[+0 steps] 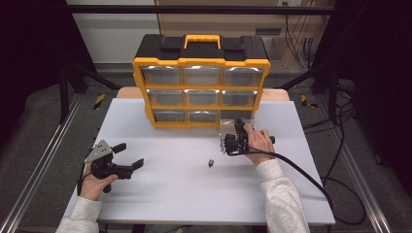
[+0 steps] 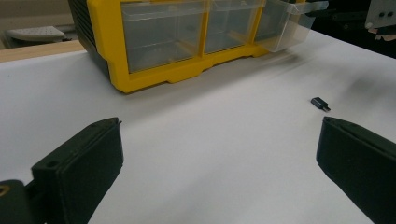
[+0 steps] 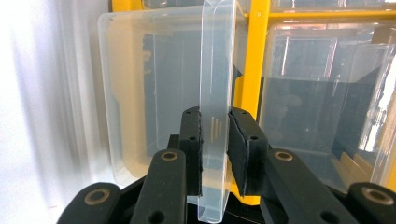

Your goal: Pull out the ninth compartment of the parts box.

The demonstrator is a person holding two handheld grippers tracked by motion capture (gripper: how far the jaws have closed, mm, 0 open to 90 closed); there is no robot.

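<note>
Right claw (image 3: 215, 154) clamped on the front wall of a clear drawer (image 3: 163, 93) drawn out from the yellow organizer's (image 1: 201, 87) bottom-right corner; left claw (image 1: 127, 156) wide open, holding nothing, over the near-left counter (image 1: 184, 189).

Light falls from above onto the white table (image 1: 175, 194), which is bright and evenly lit, while the room around it sinks into near black at both sides of the high view. Small glints sit on the top edges of the clear drawers in the yellow organizer (image 1: 201, 87). The high view is a little soft and grainy. In the left gripper view the tabletop glows pale, faint grey shadows smear across it, and the two black jaws at the bottom are close and blurry. In the right gripper view the left side is washed out to white glare, and the clear drawer (image 3: 159, 93) shows hazy reflections.
</note>
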